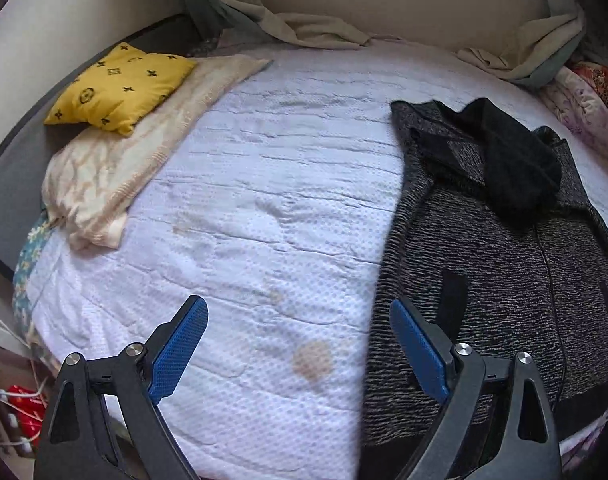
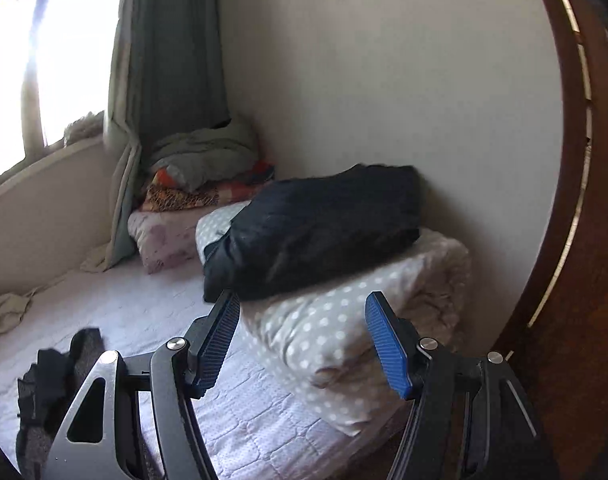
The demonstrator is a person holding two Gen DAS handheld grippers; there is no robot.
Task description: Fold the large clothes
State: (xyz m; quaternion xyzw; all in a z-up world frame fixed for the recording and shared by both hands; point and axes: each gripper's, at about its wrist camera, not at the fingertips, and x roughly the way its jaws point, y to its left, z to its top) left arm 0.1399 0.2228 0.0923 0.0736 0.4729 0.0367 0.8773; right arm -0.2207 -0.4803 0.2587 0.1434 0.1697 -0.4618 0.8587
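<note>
A dark grey knitted jacket (image 1: 499, 264) with a black hood lies spread on the white quilted bed (image 1: 272, 208), at the right of the left wrist view. My left gripper (image 1: 300, 312) hangs open above the bed, just left of the jacket's edge, with nothing between its blue pads. In the right wrist view my right gripper (image 2: 304, 308) stands open and empty, pointing at a folded dark navy garment (image 2: 315, 232) that rests on a dotted grey duvet roll (image 2: 355, 320). A corner of the knitted jacket (image 2: 60, 372) shows at the lower left there.
A yellow cushion (image 1: 120, 88) sits on a beige pillow (image 1: 116, 168) at the bed's far left. Curtains (image 2: 172, 60) hang by the window. Folded blankets (image 2: 200, 176) are stacked in the corner. A brown wooden door frame (image 2: 575, 240) borders the right.
</note>
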